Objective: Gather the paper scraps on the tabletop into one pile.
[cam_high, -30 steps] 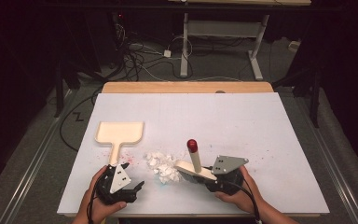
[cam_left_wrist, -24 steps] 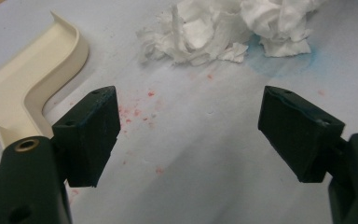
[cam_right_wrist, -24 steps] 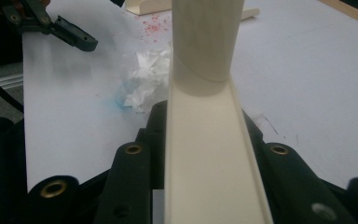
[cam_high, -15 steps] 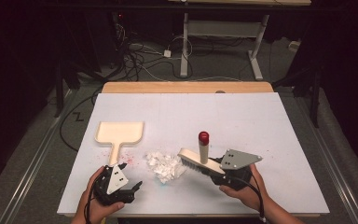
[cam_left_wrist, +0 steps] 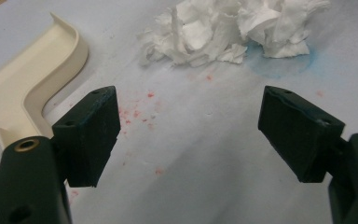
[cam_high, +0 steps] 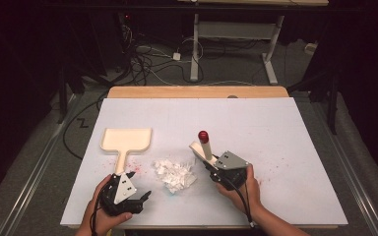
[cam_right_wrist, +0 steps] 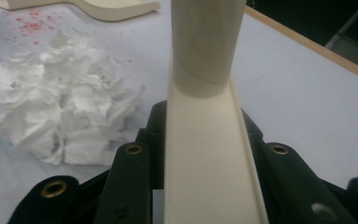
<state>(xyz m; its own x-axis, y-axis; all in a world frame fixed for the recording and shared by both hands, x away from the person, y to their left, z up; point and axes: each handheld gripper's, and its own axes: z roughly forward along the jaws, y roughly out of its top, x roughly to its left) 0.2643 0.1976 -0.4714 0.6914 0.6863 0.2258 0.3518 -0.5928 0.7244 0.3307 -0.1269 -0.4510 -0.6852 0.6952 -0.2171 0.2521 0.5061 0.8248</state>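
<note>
right tongs (cam_right_wrist: 205, 154) hiding brush (cam_right_wrist: 205, 70) bristles

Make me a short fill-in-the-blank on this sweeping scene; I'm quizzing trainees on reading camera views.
1. The right gripper is shut on the ____.
2. The left gripper has its jaws ____.
3. The paper scraps lie between the two ____.
4. The dustpan lies on the table, to the ____ of the scraps in the high view.

Missing words: brush; open; grippers; left
</note>
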